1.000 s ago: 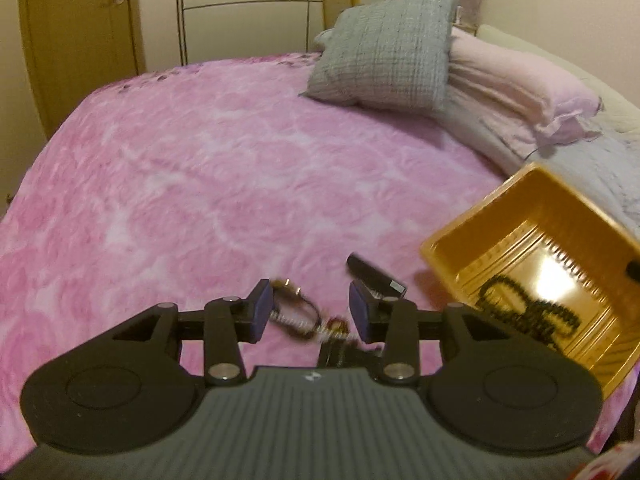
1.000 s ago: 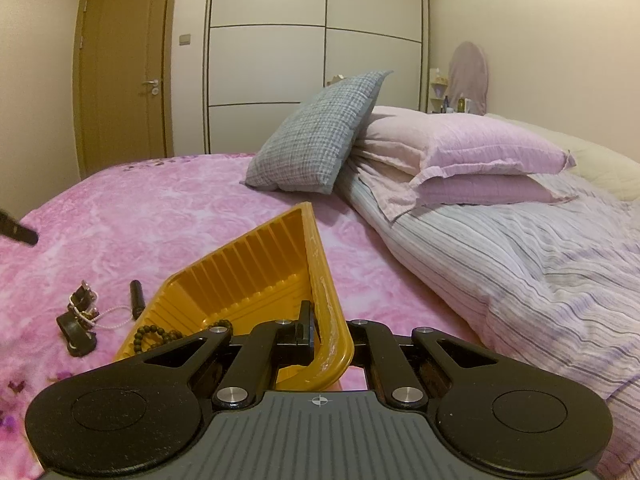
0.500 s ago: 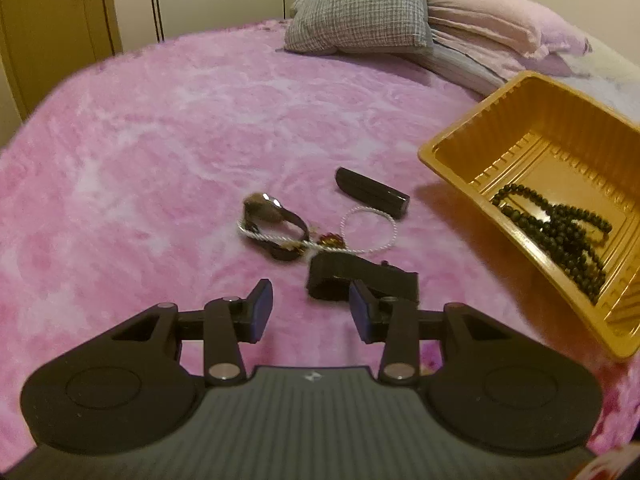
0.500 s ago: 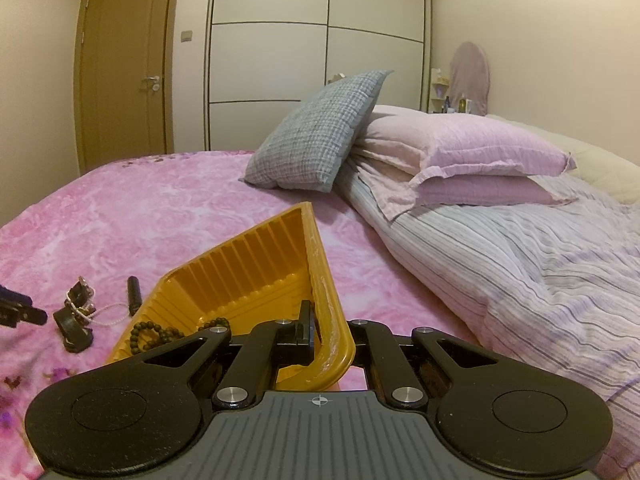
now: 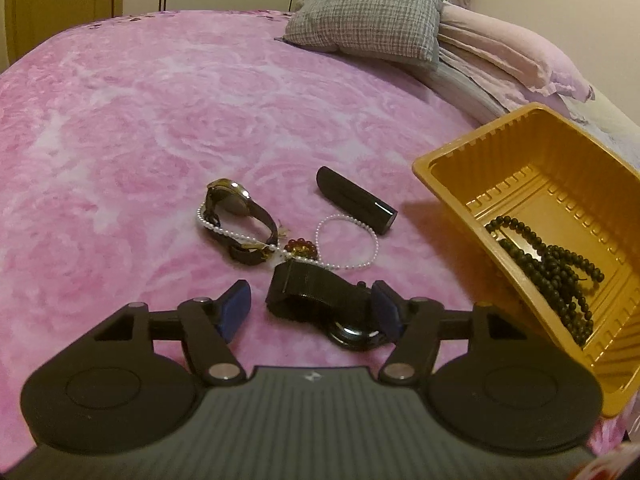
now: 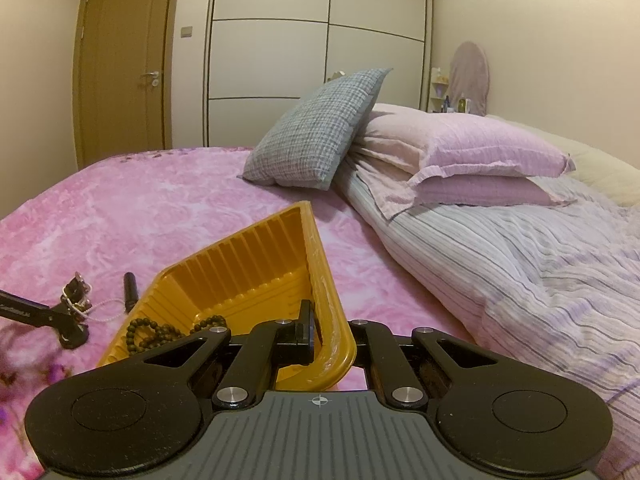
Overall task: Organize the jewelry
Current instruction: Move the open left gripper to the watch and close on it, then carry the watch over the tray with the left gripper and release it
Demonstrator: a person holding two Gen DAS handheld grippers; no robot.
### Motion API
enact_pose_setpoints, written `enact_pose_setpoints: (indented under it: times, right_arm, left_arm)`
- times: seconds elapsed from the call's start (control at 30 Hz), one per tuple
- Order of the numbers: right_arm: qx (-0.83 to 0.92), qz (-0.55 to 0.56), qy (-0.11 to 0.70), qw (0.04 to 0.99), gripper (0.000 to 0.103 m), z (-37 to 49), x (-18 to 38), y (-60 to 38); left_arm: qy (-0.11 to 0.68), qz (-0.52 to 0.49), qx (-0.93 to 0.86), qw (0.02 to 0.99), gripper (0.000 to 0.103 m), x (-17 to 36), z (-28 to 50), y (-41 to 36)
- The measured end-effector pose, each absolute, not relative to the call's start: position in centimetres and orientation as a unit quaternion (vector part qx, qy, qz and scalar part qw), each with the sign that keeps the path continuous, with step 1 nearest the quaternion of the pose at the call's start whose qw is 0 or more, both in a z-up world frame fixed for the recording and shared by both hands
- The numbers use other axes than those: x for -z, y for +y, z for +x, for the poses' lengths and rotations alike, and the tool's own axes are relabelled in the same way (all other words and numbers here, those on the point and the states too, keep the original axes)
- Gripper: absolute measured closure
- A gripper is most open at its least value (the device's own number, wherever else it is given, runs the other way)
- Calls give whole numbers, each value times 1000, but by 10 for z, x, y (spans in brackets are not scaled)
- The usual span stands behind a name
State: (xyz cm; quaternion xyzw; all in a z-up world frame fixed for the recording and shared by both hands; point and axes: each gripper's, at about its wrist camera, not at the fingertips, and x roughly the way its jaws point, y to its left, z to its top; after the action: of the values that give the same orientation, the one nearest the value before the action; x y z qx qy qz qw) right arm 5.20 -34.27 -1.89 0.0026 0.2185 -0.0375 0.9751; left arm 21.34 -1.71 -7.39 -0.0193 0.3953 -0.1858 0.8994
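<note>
My left gripper (image 5: 311,309) hangs low over the pink bedspread, its jaws opening, with a black mesh-strap watch (image 5: 316,294) lying between the blue pads. The left pad stands clear of it. Just beyond lie a gold-faced brown watch (image 5: 236,216), a pearl string (image 5: 362,236) with a red bead charm (image 5: 300,247), and a black tube (image 5: 356,200). A yellow plastic tray (image 5: 520,184) at the right, tilted up, holds a dark bead necklace (image 5: 560,272). My right gripper (image 6: 332,340) is shut on the tray's near rim (image 6: 336,320).
A grey checked cushion (image 6: 316,148) and pink pillows (image 6: 472,160) lie at the head of the bed, with a striped cover (image 6: 520,272) to the right. A wardrobe (image 6: 316,52) and a door (image 6: 124,60) stand behind. Pink bedspread (image 5: 140,128) stretches left of the jewelry.
My left gripper has come down close to the jewelry and its jaws have widened around the black watch. The right gripper and the tray have kept still.
</note>
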Motion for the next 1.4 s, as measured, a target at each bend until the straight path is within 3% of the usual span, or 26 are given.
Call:
enact_pose_setpoints:
  times: [0.03, 0.27, 0.33, 0.57, 1.4]
  right_arm:
    - [38, 2, 219, 975, 97, 52, 19, -343]
    - [40, 1, 220, 975, 97, 53, 19, -342]
    - [40, -1, 220, 975, 97, 53, 19, -341]
    - [39, -2, 219, 975, 97, 52, 17, -341]
    - [35, -5, 215, 976, 97, 52, 14, -334]
  left_arm:
    - [395, -23, 187, 899, 40, 75, 214, -18]
    - [389, -23, 171, 905, 69, 70, 213, -19]
    - [388, -19, 169, 906, 72, 68, 210, -18]
    - [377, -22, 173, 910, 77, 51, 196, -15]
    - [351, 3, 172, 920, 77, -13, 174, -24]
